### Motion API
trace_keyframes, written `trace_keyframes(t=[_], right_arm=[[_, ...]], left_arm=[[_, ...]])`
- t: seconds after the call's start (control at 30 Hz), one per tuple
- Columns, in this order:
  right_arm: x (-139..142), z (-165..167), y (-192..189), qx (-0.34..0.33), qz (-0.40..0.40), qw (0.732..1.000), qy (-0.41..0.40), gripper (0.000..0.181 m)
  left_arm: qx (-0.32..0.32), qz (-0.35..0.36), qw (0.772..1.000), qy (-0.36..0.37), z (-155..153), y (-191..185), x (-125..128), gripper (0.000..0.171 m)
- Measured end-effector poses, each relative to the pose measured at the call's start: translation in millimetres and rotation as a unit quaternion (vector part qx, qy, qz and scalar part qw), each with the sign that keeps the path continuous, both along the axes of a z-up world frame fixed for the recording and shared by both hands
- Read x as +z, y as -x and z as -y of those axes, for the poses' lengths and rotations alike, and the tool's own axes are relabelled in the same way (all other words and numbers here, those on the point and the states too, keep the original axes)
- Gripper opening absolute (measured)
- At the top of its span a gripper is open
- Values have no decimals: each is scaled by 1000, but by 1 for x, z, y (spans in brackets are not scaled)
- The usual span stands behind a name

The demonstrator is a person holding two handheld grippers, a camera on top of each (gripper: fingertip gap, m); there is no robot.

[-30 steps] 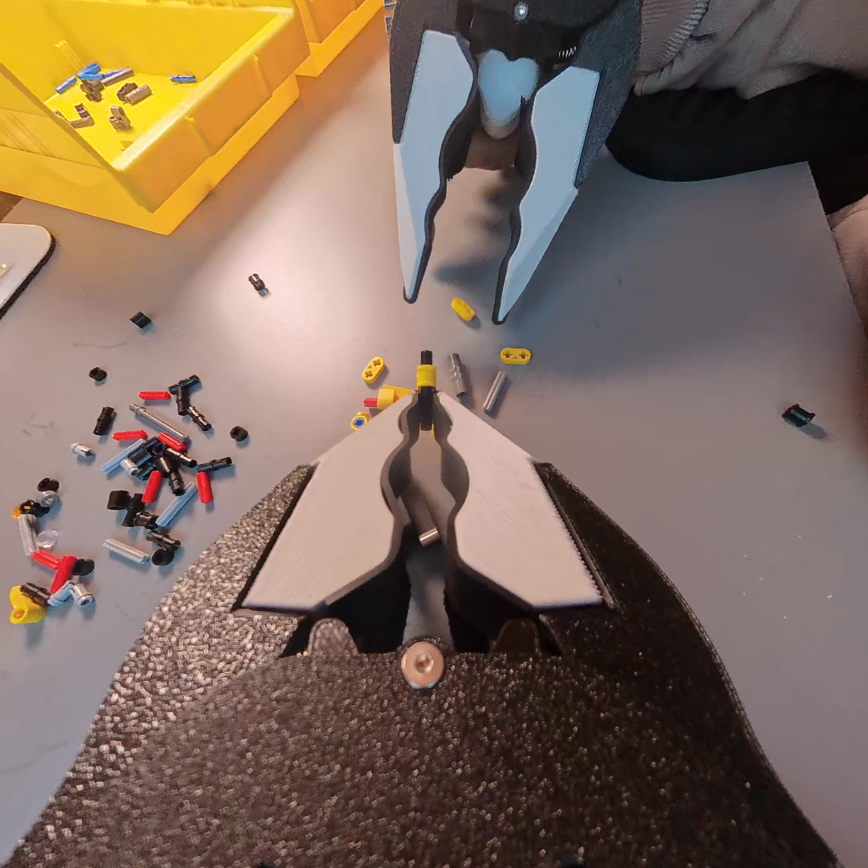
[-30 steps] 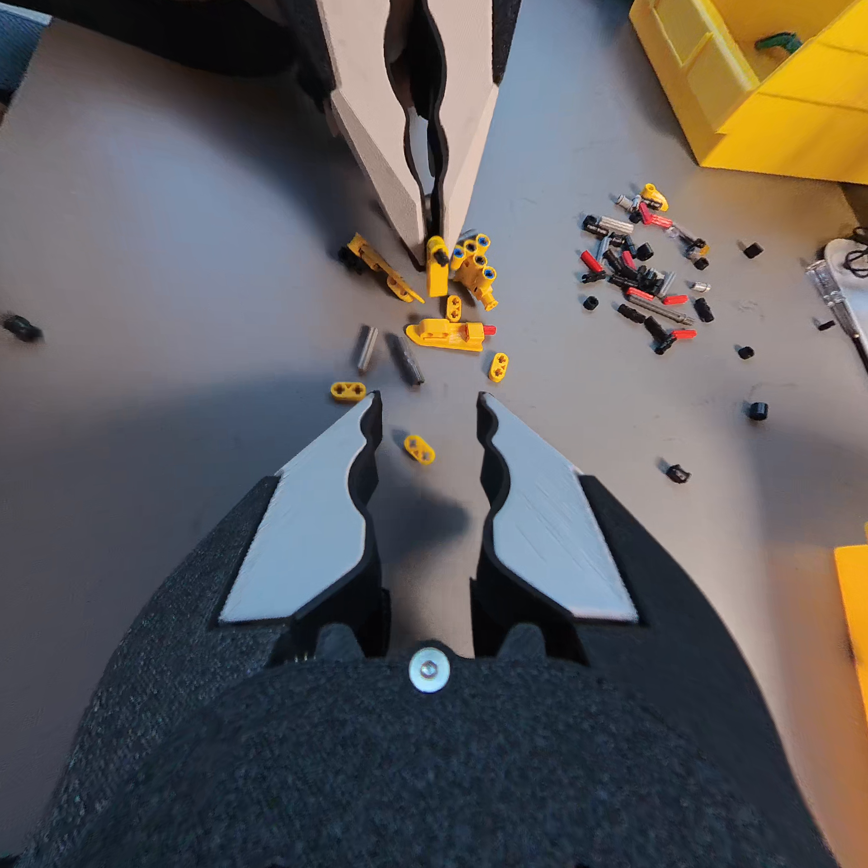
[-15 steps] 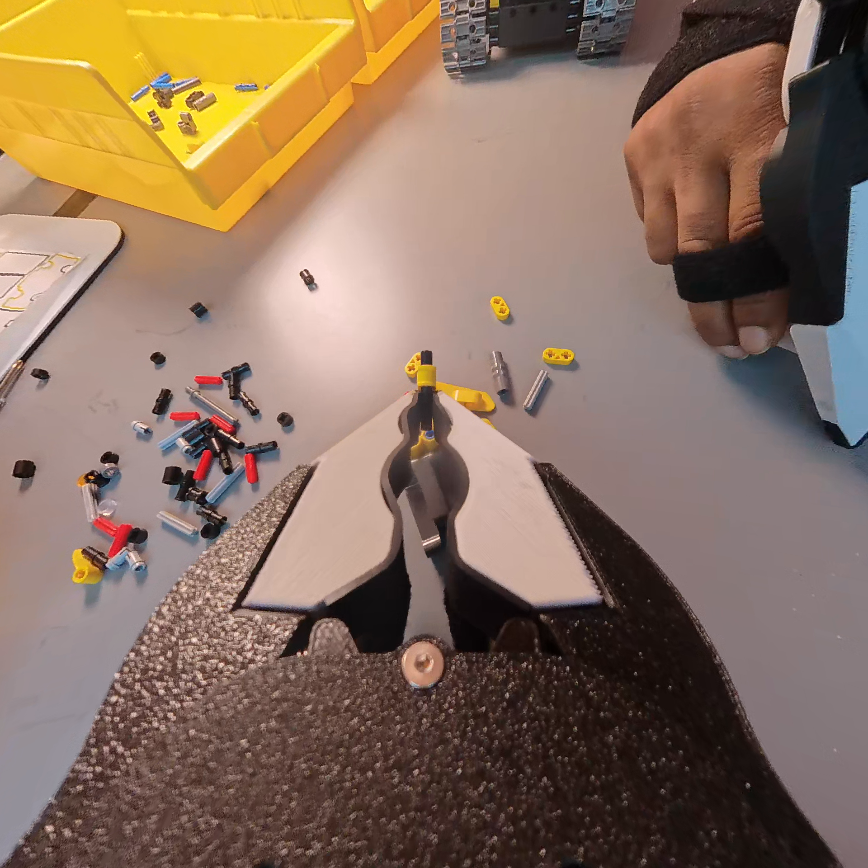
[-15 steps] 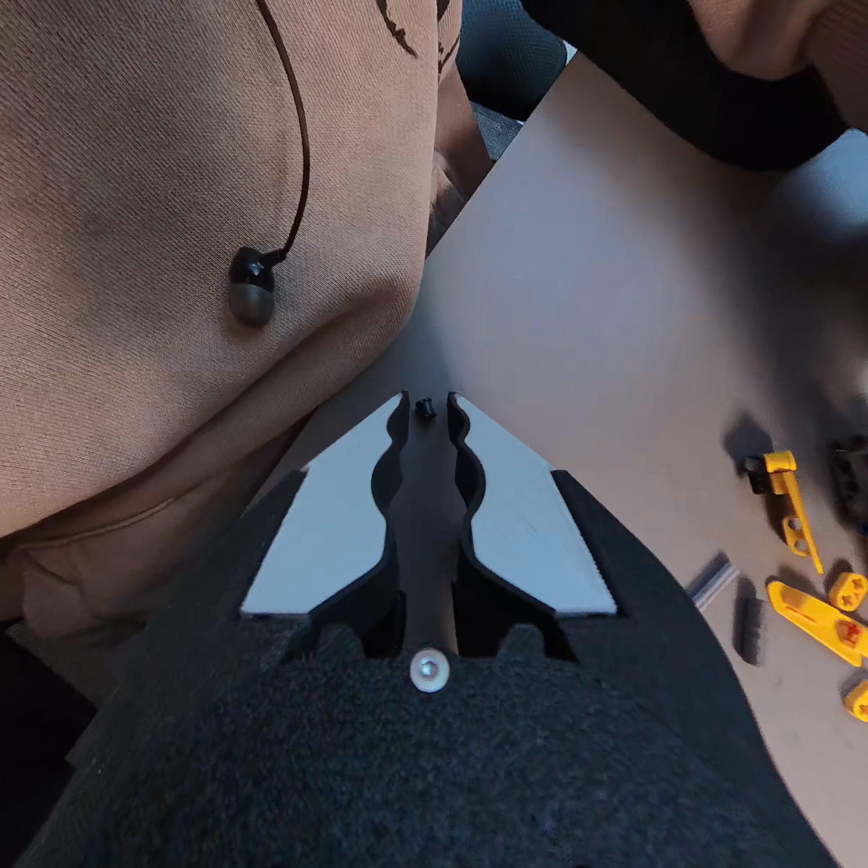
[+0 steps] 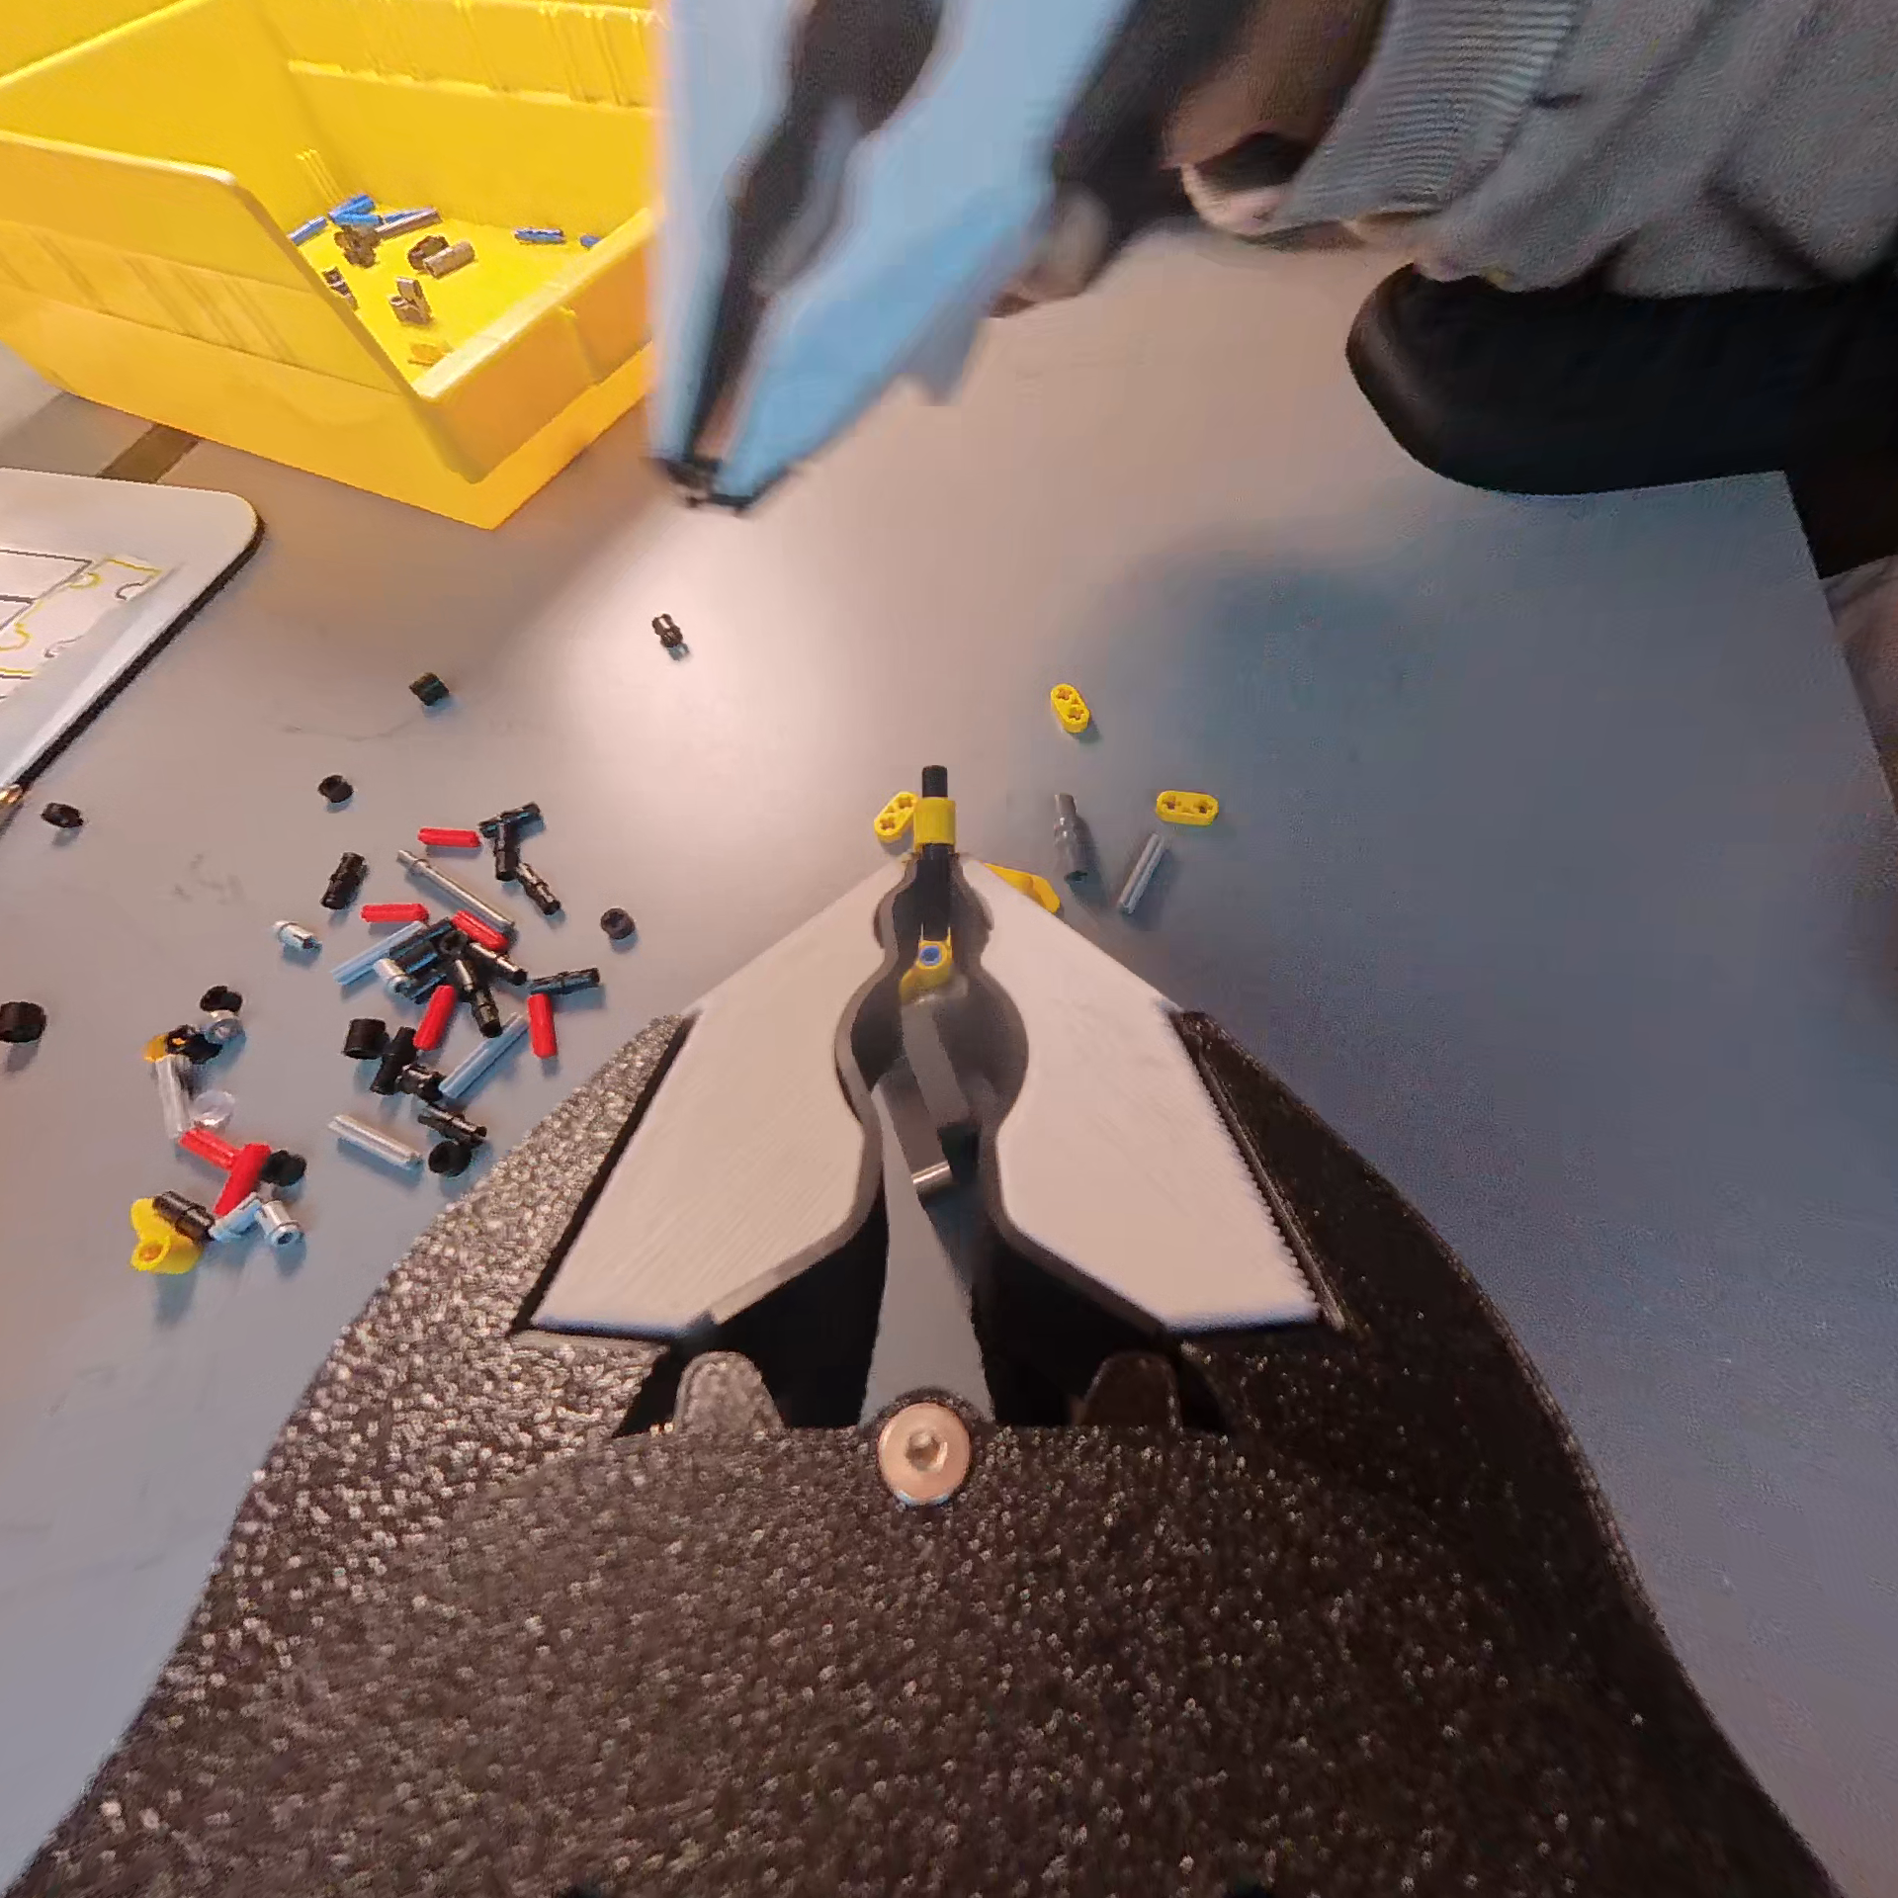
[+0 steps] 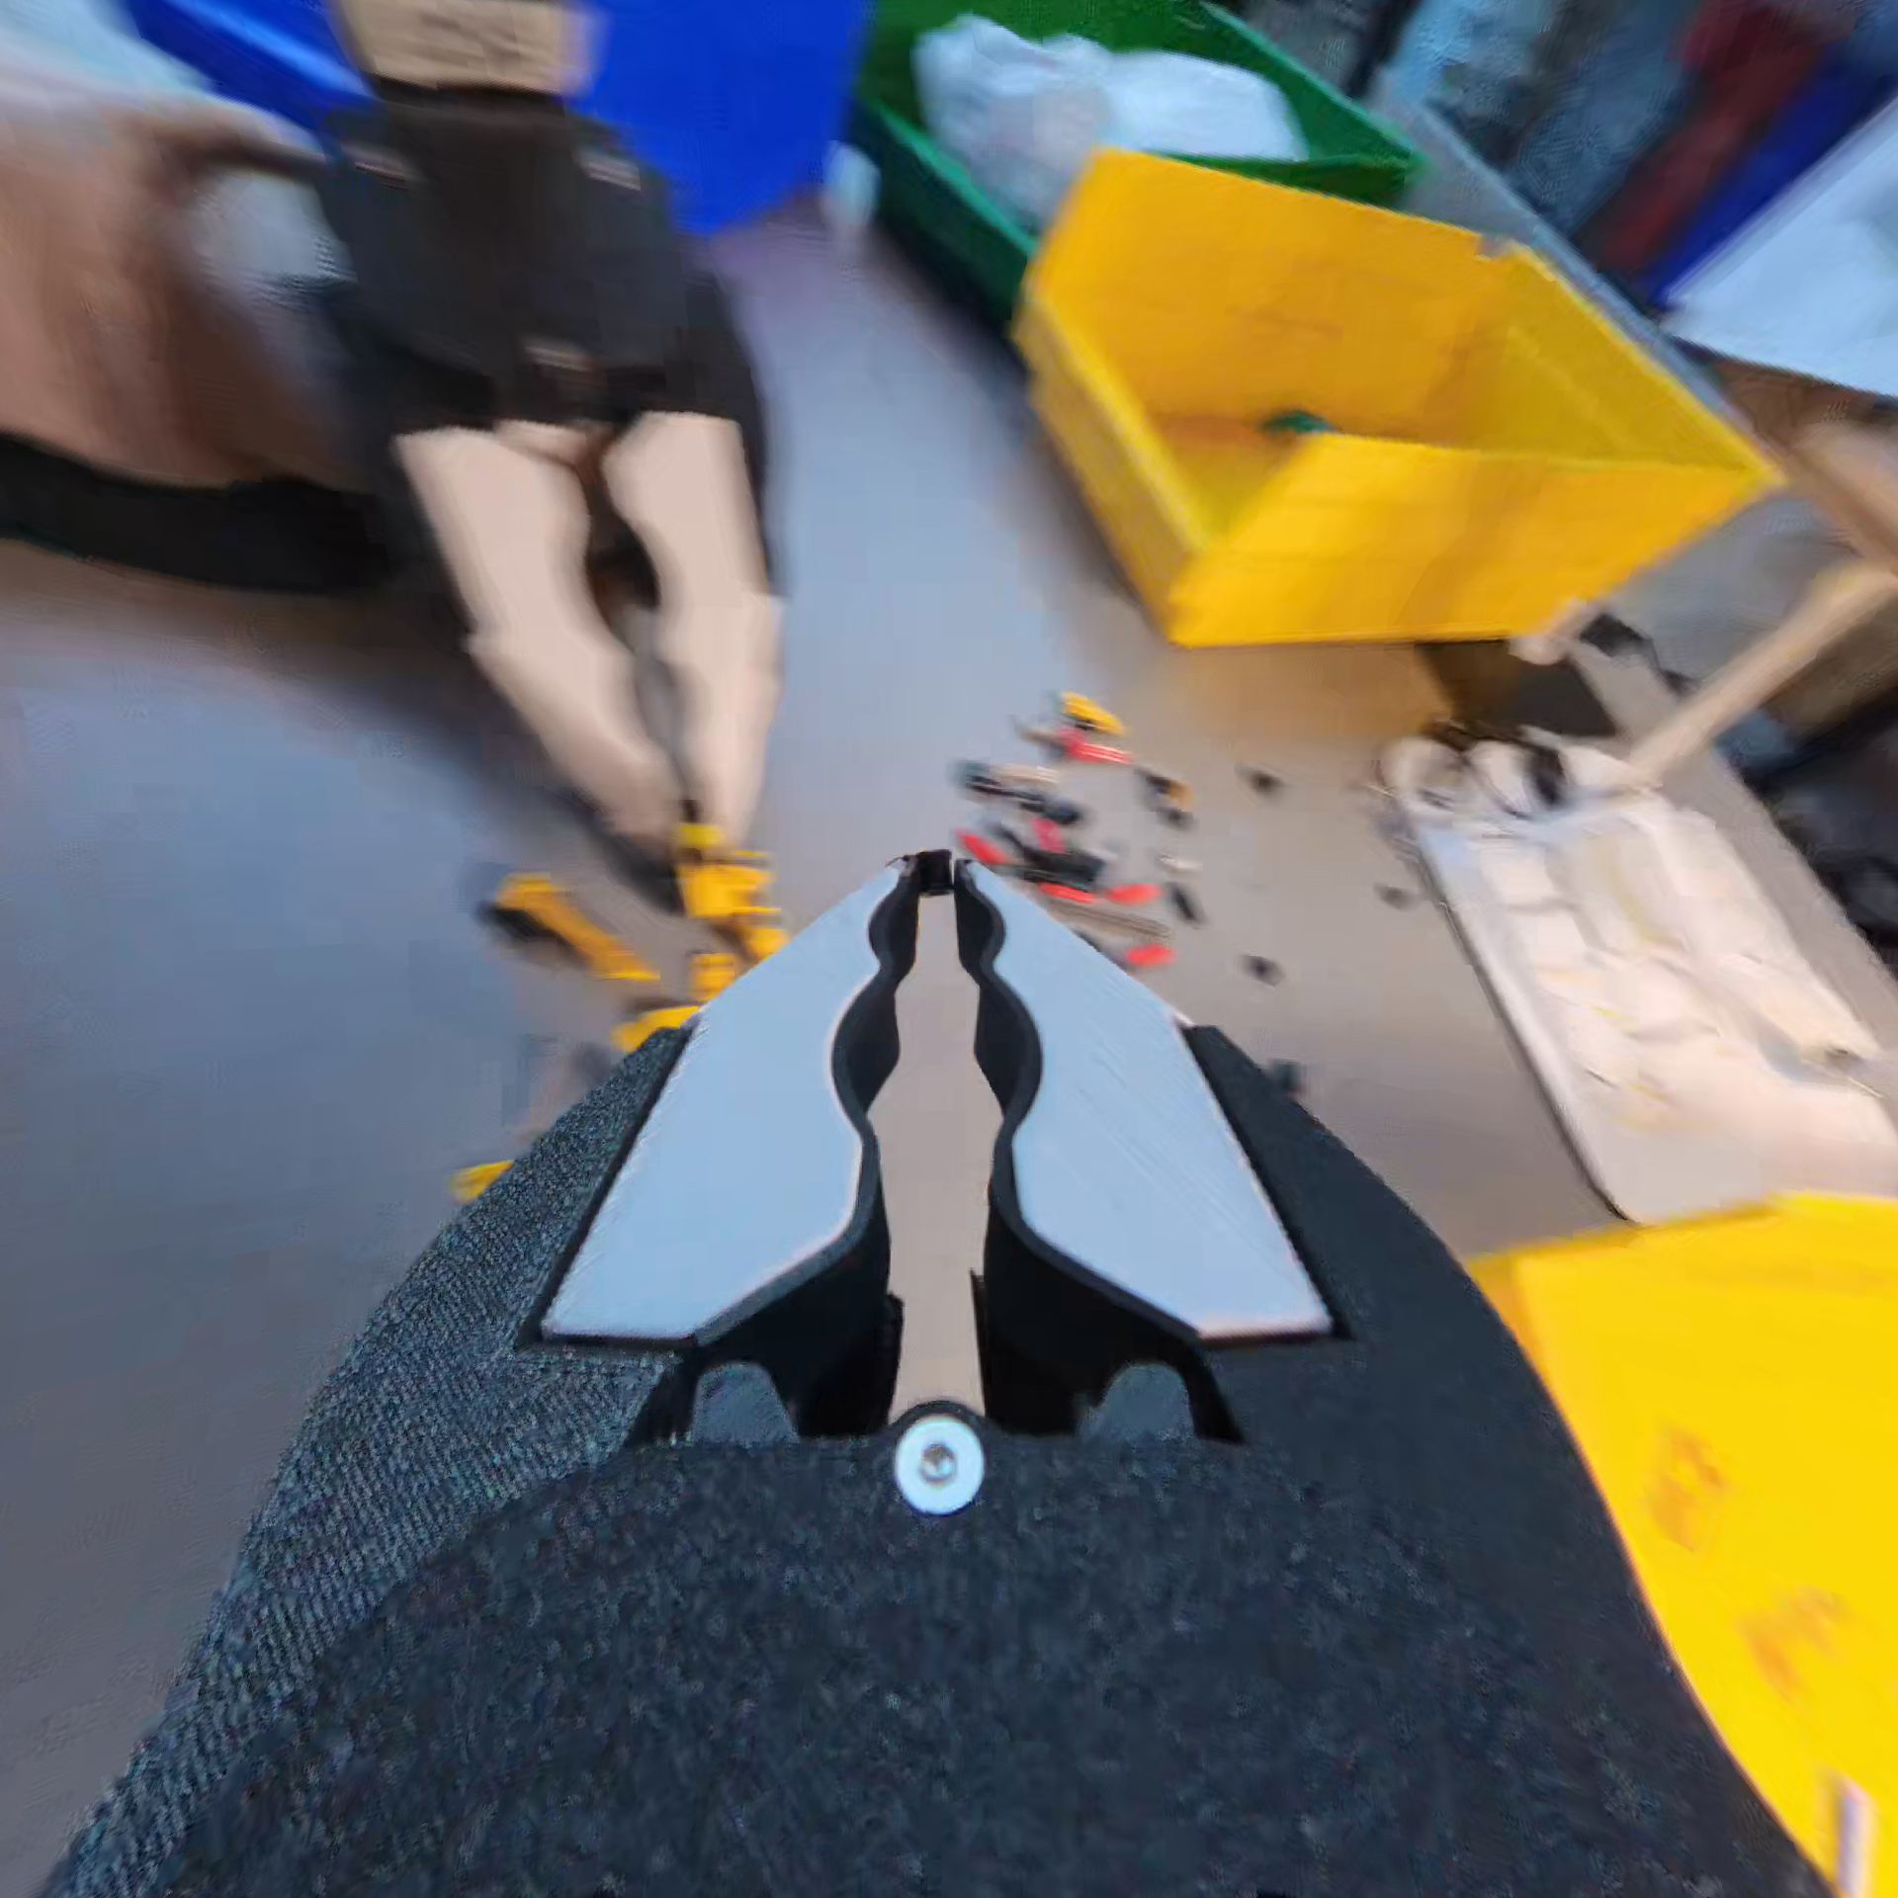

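On the far left stands a glossy yellow plastic bin (image 5: 308, 339); near it small black, red and grey pins (image 5: 442, 986) lie scattered on the smooth grey surface (image 5: 1438, 924). The left claw (image 5: 933, 873) is closed on a thin black axle with yellow bush (image 5: 935, 822). The right claw (image 6: 933, 873), blurred, pinches a tiny black pin (image 6: 933, 866).

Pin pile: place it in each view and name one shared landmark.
Left wrist view: pin pile left of centre, left of the left tool, shut on a yellow part.
Right wrist view: blurred, just right of the right tool, shut on a black pin.
Shared landmark: left tool, left of centre there.
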State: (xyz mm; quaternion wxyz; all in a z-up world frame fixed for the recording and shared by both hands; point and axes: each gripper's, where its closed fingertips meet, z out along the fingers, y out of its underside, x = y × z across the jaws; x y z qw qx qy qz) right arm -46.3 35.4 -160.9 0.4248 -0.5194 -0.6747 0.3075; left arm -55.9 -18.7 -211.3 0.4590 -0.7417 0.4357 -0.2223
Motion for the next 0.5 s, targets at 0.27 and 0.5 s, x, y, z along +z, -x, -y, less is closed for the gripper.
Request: trace_keyframes(t=[0.27,0.5], right_arm=[[-69,-86,44,-80,108,990,32,13],[-65,-72,35,-70,102,991,51,57]], left_arm=[[22,-1,1000,2,-1,9,-2,4],[25,-3,1000,10,-2,8,-3,4]])
